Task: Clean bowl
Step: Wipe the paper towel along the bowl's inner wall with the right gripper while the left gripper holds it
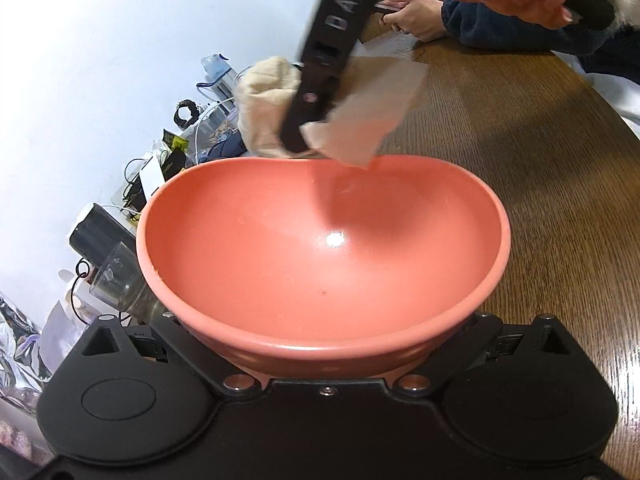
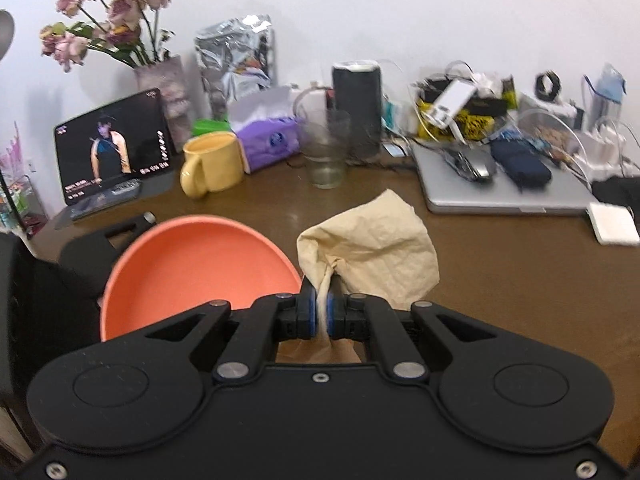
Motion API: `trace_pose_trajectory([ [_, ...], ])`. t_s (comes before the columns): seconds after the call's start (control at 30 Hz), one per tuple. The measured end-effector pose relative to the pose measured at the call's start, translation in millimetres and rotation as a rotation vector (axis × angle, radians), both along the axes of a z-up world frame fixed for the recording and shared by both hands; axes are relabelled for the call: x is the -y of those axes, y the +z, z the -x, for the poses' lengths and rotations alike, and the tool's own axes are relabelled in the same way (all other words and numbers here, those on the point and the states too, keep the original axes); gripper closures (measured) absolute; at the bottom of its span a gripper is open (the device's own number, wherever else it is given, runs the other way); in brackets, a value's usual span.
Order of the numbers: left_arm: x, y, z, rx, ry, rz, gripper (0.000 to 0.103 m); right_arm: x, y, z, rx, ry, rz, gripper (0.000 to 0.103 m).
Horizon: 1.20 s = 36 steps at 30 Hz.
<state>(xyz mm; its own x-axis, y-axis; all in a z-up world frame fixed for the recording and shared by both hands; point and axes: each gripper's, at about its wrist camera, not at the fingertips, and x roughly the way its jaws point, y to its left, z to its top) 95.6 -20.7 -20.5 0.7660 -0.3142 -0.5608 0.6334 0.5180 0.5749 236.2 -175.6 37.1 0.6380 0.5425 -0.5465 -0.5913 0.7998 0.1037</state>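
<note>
At frame centre, right gripper (image 2: 322,312) clamped on cloth (image 2: 372,248); left gripper (image 1: 324,360) grips bowl (image 2: 192,264). Wipe inside rim-down, steady.

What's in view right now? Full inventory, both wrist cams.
bowl: 1, coral, near table edge, between left jaws
cloth: 1, beige, pinched above table beside bowl
mug: 1, yellow, behind bowl
glass: 1, clear, mid table
tablet: 1, black, back left, screen on
tissue pack: 1, purple, behind mug
flowers: 1 bunch, faded pink, back left
laptop: 1, silver, closed, right
table: 1, brown wood
left gripper: black, around bowl's near wall
right gripper: black, shut on cloth
</note>
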Motion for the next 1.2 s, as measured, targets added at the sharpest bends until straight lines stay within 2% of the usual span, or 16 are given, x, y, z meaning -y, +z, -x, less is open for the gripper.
trace_pose_trajectory([
  [0.17, 0.0, 0.5, -0.5, -0.001, 0.001, 0.000, 0.005, 8.6, -10.3, 5.6, -0.049, -0.004, 0.025, 0.097],
  [0.57, 0.0, 2.0, -1.2, -0.003, 0.005, 0.004, 0.004, 12.9, -11.5, 45.0, -0.093, 0.042, 0.107, 0.098],
  [1.2, -1.9, 0.1, -0.2, 0.007, -0.005, -0.002, 0.004, -13.1, -3.9, 92.3, -0.115, 0.249, 0.153, 0.098],
])
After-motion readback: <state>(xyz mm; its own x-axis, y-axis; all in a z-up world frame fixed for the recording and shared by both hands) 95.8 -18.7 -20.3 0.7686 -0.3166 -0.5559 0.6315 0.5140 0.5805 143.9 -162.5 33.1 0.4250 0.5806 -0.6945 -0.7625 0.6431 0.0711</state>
